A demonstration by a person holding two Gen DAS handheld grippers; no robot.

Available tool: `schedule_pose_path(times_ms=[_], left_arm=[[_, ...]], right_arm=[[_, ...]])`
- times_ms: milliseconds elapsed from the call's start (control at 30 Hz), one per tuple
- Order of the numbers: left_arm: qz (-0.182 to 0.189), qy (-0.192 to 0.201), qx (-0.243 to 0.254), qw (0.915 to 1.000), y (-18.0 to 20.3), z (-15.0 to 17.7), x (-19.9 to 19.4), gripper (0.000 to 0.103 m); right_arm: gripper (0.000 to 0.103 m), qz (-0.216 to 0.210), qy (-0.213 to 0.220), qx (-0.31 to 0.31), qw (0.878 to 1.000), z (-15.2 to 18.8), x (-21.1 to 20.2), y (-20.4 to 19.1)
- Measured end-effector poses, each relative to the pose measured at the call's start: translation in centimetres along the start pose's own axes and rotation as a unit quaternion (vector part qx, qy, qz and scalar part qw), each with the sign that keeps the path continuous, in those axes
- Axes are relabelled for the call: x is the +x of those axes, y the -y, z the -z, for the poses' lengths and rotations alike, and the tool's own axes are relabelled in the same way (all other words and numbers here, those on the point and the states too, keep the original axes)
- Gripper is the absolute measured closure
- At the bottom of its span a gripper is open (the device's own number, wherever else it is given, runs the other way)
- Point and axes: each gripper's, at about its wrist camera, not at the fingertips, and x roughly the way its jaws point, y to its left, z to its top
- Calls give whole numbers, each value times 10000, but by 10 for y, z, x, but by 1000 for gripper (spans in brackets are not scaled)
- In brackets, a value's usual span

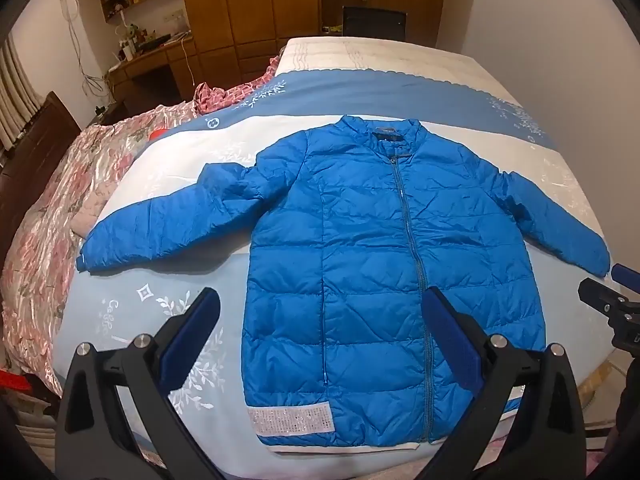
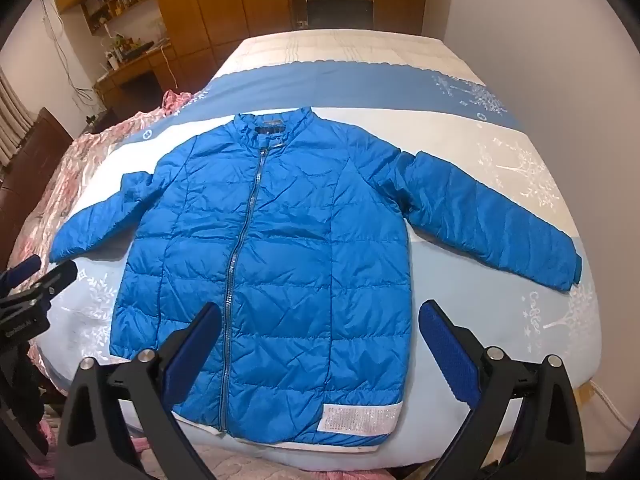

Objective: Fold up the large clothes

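Observation:
A blue quilted puffer jacket point(image 1: 368, 256) point(image 2: 276, 256) lies flat and zipped on the bed, collar away from me, both sleeves spread out to the sides. A silver glitter band point(image 1: 291, 420) point(image 2: 362, 417) runs along part of its hem. My left gripper point(image 1: 320, 308) hovers open above the jacket's lower left half, nothing between its blue pads. My right gripper point(image 2: 320, 318) hovers open above the lower right half, also holding nothing. Each gripper shows at the edge of the other's view: the right gripper point(image 1: 608, 288), the left gripper point(image 2: 44, 272).
The bed has a light blue and white printed cover point(image 1: 160, 312) point(image 2: 500, 300). A pink floral quilt point(image 1: 60, 216) is bunched along the left side. Wooden wardrobes point(image 1: 248, 4) and a desk point(image 1: 152, 60) stand beyond the bed; a white wall point(image 2: 540, 40) runs along the right.

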Motion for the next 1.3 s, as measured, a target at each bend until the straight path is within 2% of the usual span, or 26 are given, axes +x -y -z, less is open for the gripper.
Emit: schedule_pose_path(times_ms=[267,1300], left_arm=[[21,13,-4,10000,9,2,-5,3],[103,49,7,9999,1,-4,-1,3]], right_arm=[[4,9,41,36,10000,-2,-1,1],[4,-4,68,115,9999,-1,0,2]])
